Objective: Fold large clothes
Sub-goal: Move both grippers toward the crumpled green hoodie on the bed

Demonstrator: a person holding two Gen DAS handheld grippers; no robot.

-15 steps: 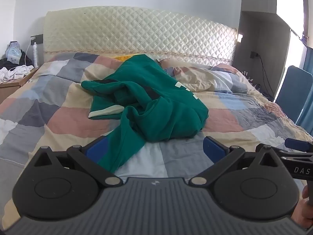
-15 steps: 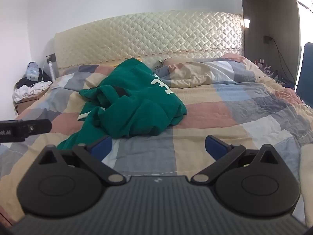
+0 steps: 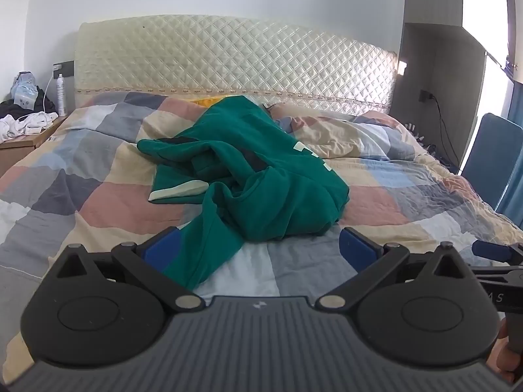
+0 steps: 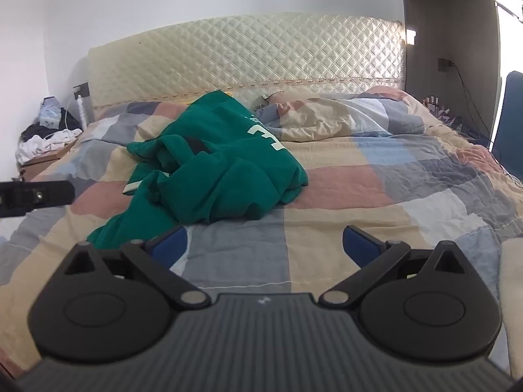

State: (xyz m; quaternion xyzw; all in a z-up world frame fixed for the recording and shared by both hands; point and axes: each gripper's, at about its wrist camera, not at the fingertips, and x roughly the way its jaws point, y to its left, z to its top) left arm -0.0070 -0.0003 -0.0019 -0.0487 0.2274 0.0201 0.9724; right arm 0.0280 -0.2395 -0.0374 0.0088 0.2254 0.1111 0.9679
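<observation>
A crumpled green sweatshirt [image 3: 255, 176] with white lettering lies in a heap on the patchwork bedspread [image 3: 108, 205], one sleeve trailing toward me. My left gripper [image 3: 260, 250] hovers above the near part of the bed, open, with the sleeve end lying on the bed below, near its left pad. In the right wrist view the same sweatshirt [image 4: 215, 170] sits left of centre. My right gripper [image 4: 266, 245] is open over bare bedspread [image 4: 376, 202], to the right of the sleeve, with nothing between its blue pads.
A quilted cream headboard [image 3: 235, 62] backs the bed. A rumpled patchwork duvet [image 3: 353, 134] is bunched at the far right. A bedside table [image 3: 23, 143] with clothes and a bottle stands at left. A blue chair [image 3: 490, 160] stands at right.
Both views have shifted slightly; the sweatshirt lies as before and both grippers remain open.
</observation>
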